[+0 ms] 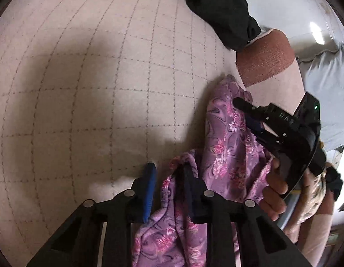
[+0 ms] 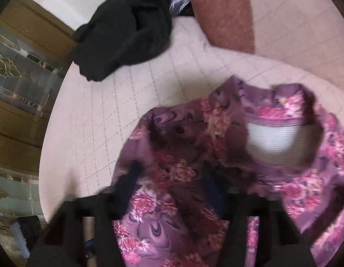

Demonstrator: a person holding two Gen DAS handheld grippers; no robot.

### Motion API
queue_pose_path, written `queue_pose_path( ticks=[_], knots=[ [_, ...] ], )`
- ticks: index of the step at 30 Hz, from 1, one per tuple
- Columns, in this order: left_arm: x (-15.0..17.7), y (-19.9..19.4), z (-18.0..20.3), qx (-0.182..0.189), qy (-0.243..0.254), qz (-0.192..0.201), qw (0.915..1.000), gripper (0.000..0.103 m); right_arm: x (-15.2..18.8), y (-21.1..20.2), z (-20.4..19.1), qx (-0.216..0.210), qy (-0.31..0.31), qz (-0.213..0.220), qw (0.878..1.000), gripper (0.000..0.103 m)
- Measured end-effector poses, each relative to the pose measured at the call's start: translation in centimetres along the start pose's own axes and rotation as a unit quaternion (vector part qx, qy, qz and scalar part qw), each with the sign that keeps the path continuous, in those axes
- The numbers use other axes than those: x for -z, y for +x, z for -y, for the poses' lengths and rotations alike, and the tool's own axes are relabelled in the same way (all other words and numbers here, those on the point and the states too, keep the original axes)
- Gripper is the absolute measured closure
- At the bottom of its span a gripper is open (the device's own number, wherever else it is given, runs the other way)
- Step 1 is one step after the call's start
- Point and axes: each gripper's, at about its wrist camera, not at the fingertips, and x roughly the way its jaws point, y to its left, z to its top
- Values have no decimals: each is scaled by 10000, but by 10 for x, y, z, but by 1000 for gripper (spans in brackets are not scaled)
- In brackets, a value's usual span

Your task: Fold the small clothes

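Purple floral fabric fills the space between the fingers of the left hand-held gripper (image 1: pixel 168 191): the purple garment (image 1: pixel 225 155) runs between its blue-padded finger (image 1: pixel 149 191) and the other finger, which is half buried in a fold, so whether the jaws press on the cloth cannot be told. The right hand-held gripper (image 2: pixel 172 178), blurred in its own view, has the same garment (image 2: pixel 216 166) bunched between and over its fingers; from the left wrist view its jaws look closed on the cloth's upper edge. The garment hangs bunched between the two, lifted above a pale quilted bed cover (image 1: pixel 94 89) stitched in a grid. A black garment (image 2: pixel 125 29) lies crumpled near the cover's far edge, well apart, beside a rust-coloured and cream cloth (image 2: pixel 223 11).
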Motion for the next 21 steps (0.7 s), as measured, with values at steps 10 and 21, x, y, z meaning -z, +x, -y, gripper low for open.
queue_pose_path(
  ticks=[10, 21],
  knots=[
    [-11, -17, -6, 673, -481, 93, 9965, 73, 13, -17, 6, -210, 221, 62, 9995, 47],
    [-15, -1, -3, 456, -318, 55, 9984, 99, 11, -8, -6, -152, 94, 6, 9998, 100]
  ],
)
